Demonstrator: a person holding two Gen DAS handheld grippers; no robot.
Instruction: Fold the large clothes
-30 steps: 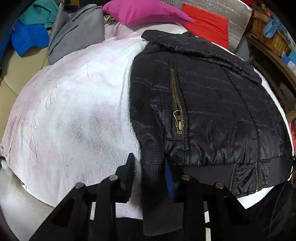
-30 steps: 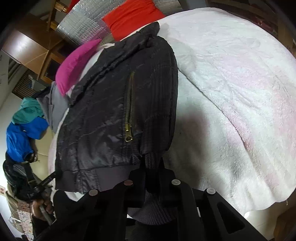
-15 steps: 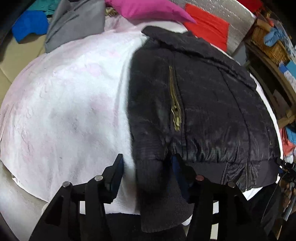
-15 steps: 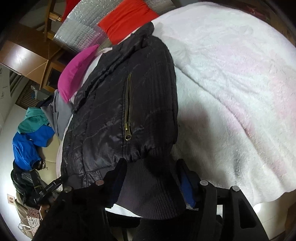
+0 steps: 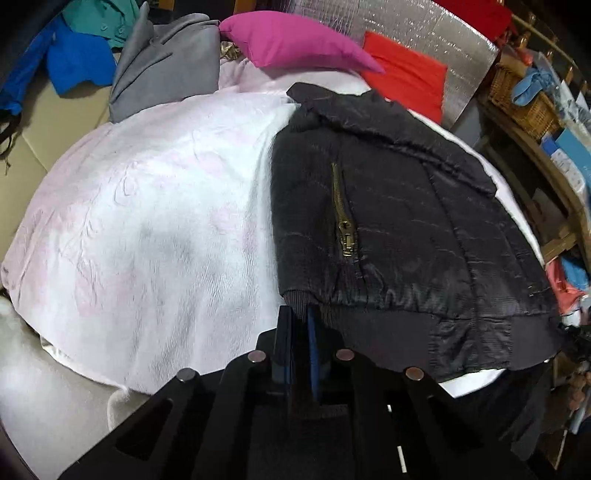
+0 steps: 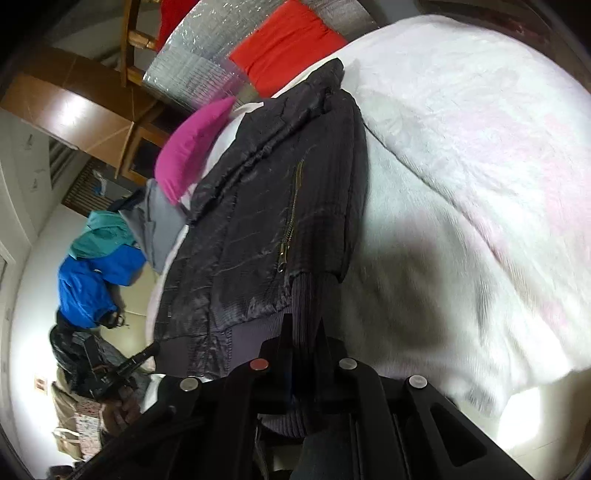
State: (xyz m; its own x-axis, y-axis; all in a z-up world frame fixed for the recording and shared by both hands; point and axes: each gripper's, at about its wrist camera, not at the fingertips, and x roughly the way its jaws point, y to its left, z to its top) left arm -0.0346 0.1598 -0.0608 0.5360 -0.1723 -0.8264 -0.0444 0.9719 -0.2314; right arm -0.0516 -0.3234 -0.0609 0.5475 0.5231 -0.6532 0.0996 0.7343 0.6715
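A black quilted jacket [image 5: 406, 221] lies flat on a white fluffy blanket [image 5: 166, 221], collar away from me and brass zipper [image 5: 345, 221] facing up. My left gripper [image 5: 299, 314] is at its near left corner, jaws shut with only a sliver between them, pinching the edge of the ribbed cuff [image 5: 295, 297]. In the right wrist view the jacket [image 6: 258, 221] runs up and left. My right gripper [image 6: 303, 332] is shut on the other ribbed cuff [image 6: 303, 295], which passes between the fingers and hangs below them.
A pink cushion [image 5: 295, 40], a red cushion [image 5: 406, 77] and a silver foil panel [image 5: 424, 29] stand beyond the collar. Grey [image 5: 166, 62] and blue [image 5: 77, 62] garments are heaped at the far left. Wicker baskets [image 5: 517, 92] and shelves crowd the right. The blanket [image 6: 461, 184] stretches right.
Both grippers spread their jaws wide around the ribbed cuffs half a second ago and have now closed on them. Both views have shifted slightly, pulling back from the jacket.
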